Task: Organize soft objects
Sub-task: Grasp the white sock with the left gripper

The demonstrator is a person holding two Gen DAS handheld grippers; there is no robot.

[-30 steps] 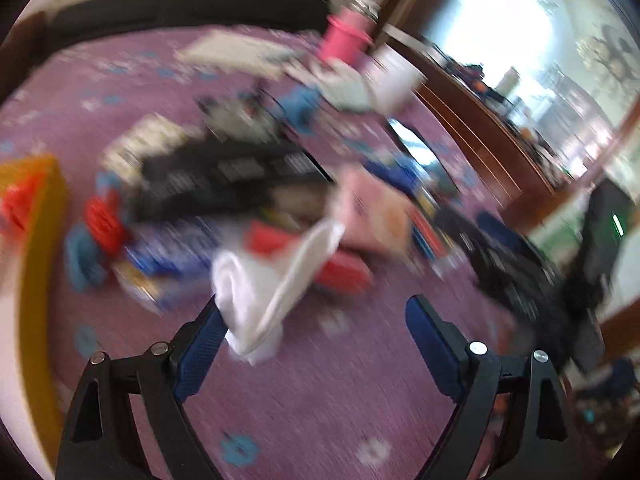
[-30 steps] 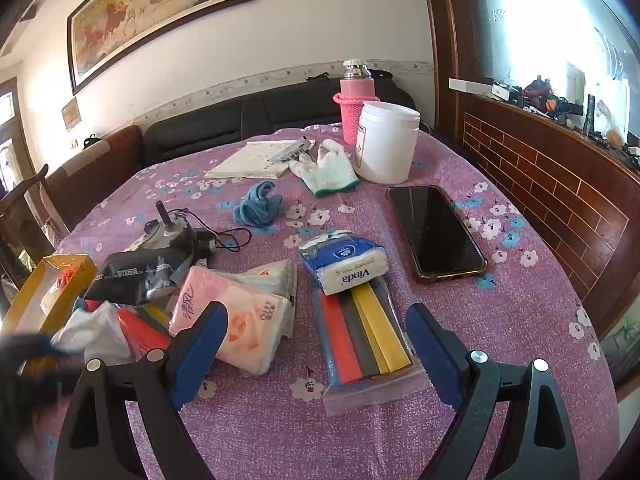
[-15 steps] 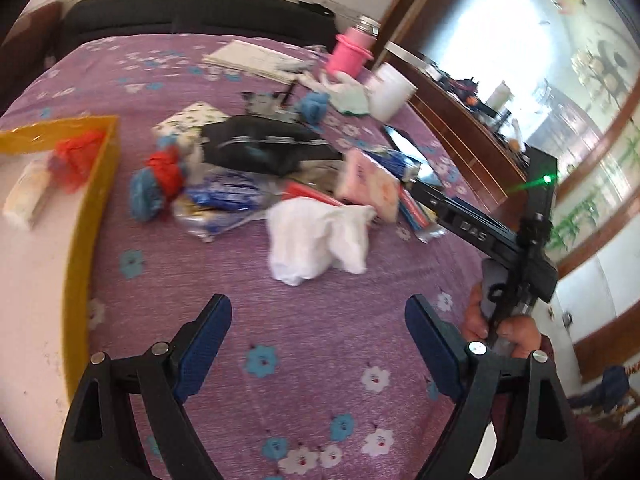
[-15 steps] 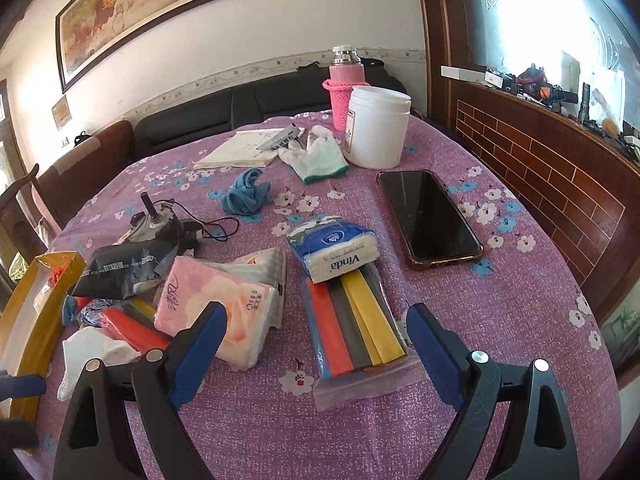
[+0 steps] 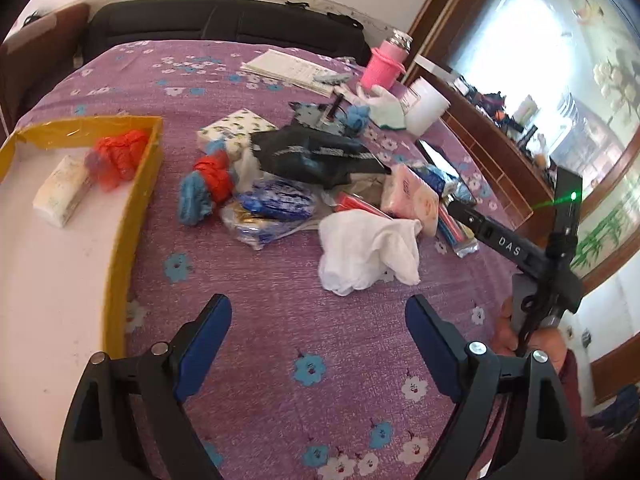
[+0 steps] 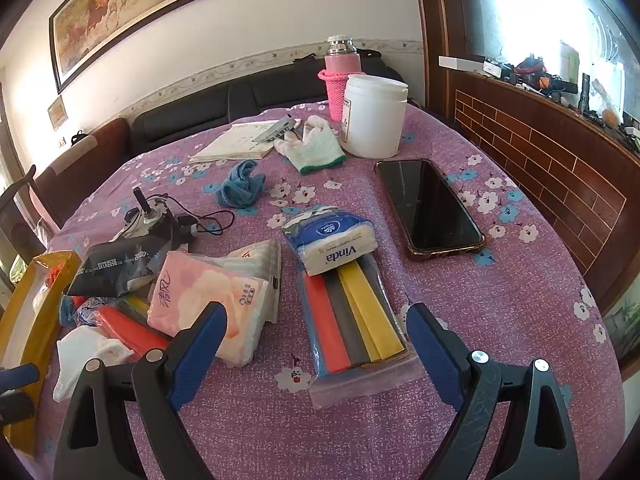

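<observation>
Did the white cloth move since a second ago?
Yes. The white cloth was hanging at the left gripper fingers before; now it lies crumpled on the purple tablecloth, beside the pink tissue pack.

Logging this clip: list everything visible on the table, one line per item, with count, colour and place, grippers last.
yellow cardboard box: one, left edge, holds a red mesh bundle and a pale tissue pack
crumpled white cloth: one, nearest the left gripper
pink tissue pack: one, centre pile
blue Vinda tissue pack: one, on bagged coloured strips
black phone: one, right
white plastic jar: one, far side
pink flask: one, behind the jar
left gripper: open, empty
right gripper: open, empty
</observation>
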